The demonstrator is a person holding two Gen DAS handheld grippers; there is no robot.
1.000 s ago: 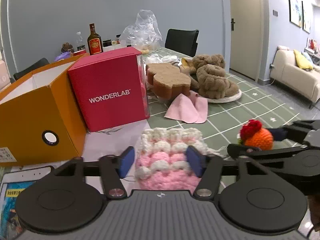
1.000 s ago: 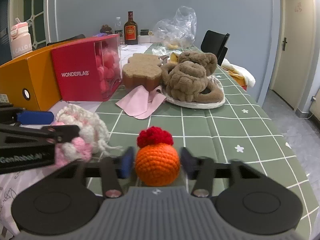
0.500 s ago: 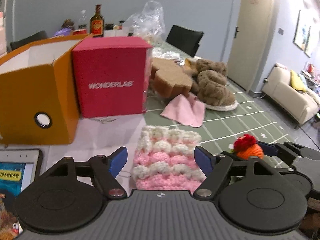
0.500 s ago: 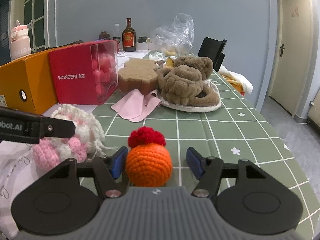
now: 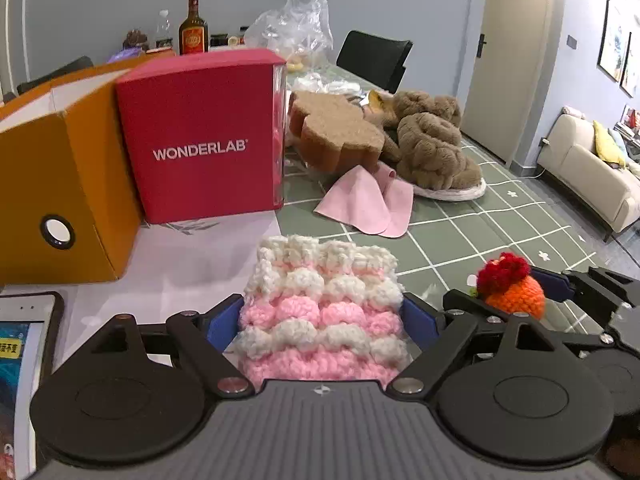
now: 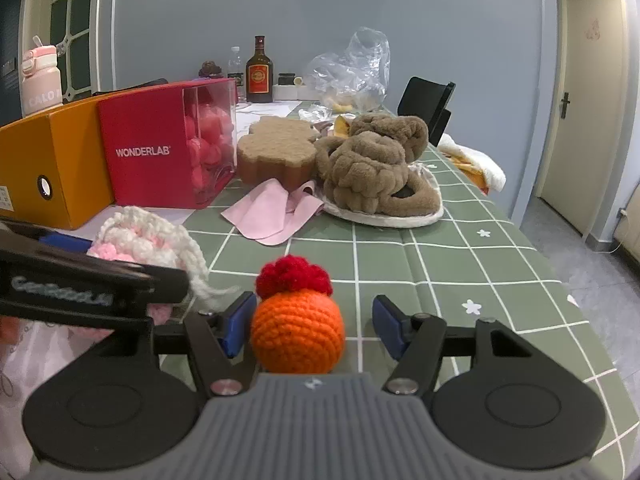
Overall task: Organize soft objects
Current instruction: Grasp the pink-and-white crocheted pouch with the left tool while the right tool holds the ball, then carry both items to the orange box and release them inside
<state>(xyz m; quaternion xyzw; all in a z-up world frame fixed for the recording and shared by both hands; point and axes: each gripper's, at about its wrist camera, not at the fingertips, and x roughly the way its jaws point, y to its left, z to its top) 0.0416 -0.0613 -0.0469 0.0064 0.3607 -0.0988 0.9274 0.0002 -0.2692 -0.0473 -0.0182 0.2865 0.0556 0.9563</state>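
A pink and white crocheted pouch [image 5: 320, 304] lies on the table between the jaws of my left gripper [image 5: 320, 322]. Those jaws are opening, and the blue pads stand at the pouch's sides without squeezing it. A little to its right sits an orange crocheted ball [image 6: 298, 336] with a red tuft, between the jaws of my right gripper [image 6: 314, 322]. The left pad [image 6: 240, 324] is close against the ball, while a clear gap separates it from the right pad. The right wrist view shows the pouch [image 6: 140, 240] partly hidden behind the left gripper's arm.
Behind the pouch stand an orange box [image 5: 48, 184] and a red WONDERLAB box [image 5: 200, 140]. Further back lie a pink cloth [image 5: 368, 204], a brown sponge [image 5: 332, 132] and furry brown slippers [image 5: 432, 152]. A tablet [image 5: 24, 344] lies at the near left. The table's edge [image 6: 560, 280] runs along the right.
My left gripper's jaws have spread apart, and the pouch between them has widened out. The right gripper's jaws stand slightly wider around the ball, which has not moved.
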